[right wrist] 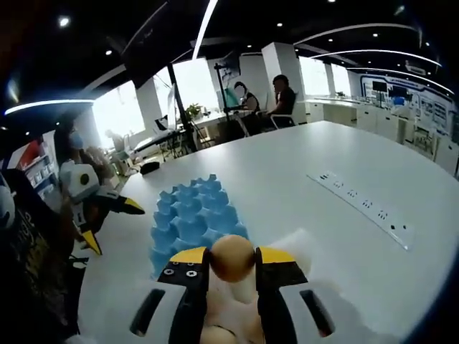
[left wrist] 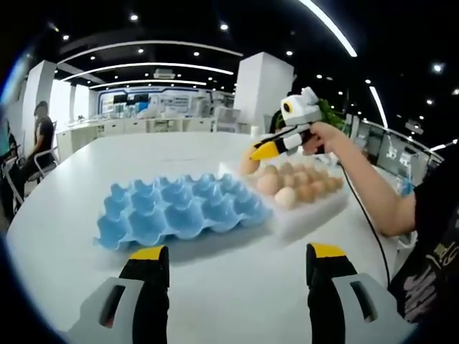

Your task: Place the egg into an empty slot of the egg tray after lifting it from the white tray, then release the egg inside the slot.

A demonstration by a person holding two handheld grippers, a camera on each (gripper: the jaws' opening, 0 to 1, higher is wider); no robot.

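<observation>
Right gripper view shows my right tongs (right wrist: pixel 232 259) pinching a smooth, pale-brown egg (right wrist: pixel 232 256) between their yellow tips, held just above the white foam tray (right wrist: pixel 301 244) and the other brown eggs (right wrist: pixel 228 315) lying in it. The blue moulded egg tray (right wrist: pixel 193 215), all of its cups bare as far as I can see, sits just beyond the white foam tray on the white table (right wrist: pixel 315 165), touching or nearly touching its edge. In the left gripper view the same right tongs (left wrist: pixel 252 154) appear over the far end of the white foam tray (left wrist: pixel 315 211), with the blue egg tray (left wrist: pixel 179 208) directly beside it.

My left tongs (left wrist: pixel 233 261) are spread wide and carry nothing, hanging over the table on the near side of the blue egg tray.

I judge the egg light, rigid and brittle, with a curved, fairly slick shell, so it could crack under a hard squeeze or roll out of a loose one. The tips appear to sit across its widest part, which I take to be the safest hold; I would keep the pressure just firm enough. Any cup nearest the white foam tray looks a fair target, and I would lower the egg fully into it before parting the tongs.
</observation>
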